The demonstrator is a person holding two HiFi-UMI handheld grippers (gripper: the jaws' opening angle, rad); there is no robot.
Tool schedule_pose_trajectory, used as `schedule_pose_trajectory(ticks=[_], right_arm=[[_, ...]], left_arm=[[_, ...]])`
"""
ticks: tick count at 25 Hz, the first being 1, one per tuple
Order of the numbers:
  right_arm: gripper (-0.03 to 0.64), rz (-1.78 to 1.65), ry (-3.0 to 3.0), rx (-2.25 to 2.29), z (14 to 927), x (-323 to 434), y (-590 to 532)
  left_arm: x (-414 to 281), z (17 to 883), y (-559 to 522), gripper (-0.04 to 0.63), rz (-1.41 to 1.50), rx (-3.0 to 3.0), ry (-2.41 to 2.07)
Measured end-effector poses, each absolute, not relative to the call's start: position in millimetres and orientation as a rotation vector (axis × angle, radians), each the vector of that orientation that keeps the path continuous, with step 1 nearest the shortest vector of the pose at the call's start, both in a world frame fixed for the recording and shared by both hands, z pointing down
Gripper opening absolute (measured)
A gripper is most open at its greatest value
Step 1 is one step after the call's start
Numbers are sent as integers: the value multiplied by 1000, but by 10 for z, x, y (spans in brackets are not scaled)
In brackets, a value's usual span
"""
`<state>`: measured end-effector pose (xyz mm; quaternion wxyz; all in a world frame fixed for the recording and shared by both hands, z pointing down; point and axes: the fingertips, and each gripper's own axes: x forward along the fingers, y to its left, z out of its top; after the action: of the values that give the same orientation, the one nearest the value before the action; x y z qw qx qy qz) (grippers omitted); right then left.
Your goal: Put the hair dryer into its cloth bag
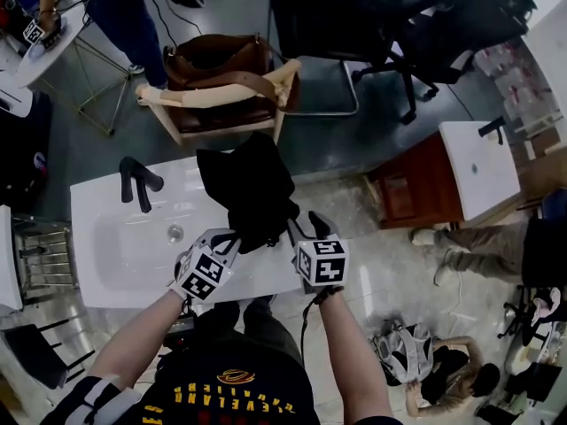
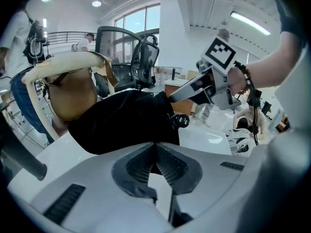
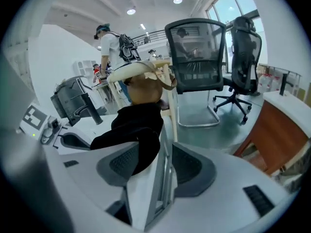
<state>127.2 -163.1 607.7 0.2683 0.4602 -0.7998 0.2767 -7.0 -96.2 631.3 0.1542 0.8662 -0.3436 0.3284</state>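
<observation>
Looking steeply down through the head camera, I see a white washbasin counter (image 1: 97, 197) across the middle of the picture, with a wooden chair (image 1: 213, 96) carrying a brown leather bag (image 1: 217, 60) just beyond it at twelve o'clock. The black cloth bag (image 1: 248, 189) lies bunched on the counter's right half, its far end reaching the back edge toward the chair and its near end pointing at six o'clock, toward me. I cannot pick out the hair dryer from the dark cloth, so I cannot tell whether it is inside. My left gripper (image 2: 156, 154) is at the bag's seven o'clock corner, jaws pinched together on a fold of its near edge. My right gripper (image 3: 155, 154) is at the five o'clock corner, jaws standing wide, a lobe of cloth lying against the left pad, unsqueezed. A black faucet (image 1: 139, 180) stands at the bag's nine o'clock, behind the basin.
</observation>
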Motion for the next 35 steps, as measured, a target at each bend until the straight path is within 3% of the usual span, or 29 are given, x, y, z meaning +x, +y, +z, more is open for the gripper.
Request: schedule_pose_trajectory(ticks=[4, 6, 16, 22, 26, 35], right_arm=[[209, 785, -2145, 1122, 6226, 1166, -1704], [12, 750, -2123, 1135, 6212, 1217, -1670], [11, 692, -2305, 1135, 6052, 1219, -1096], [14, 568, -2260, 1032, 6341, 1271, -832], [89, 587, -2254, 1000, 6401, 1303, -792], [118, 721, -2310, 1316, 5786, 1834, -771]], left_arm=[[-68, 6221, -842, 14, 931, 2500, -978], [-32, 6171, -779, 12, 921, 2538, -964], [-22, 5992, -544, 14, 813, 2540, -955], [-46, 6283, -287, 16, 1054, 2547, -907], [-125, 6434, -204, 105, 1143, 2489, -917], [-836, 5602, -411, 110, 786, 2369, -1394]])
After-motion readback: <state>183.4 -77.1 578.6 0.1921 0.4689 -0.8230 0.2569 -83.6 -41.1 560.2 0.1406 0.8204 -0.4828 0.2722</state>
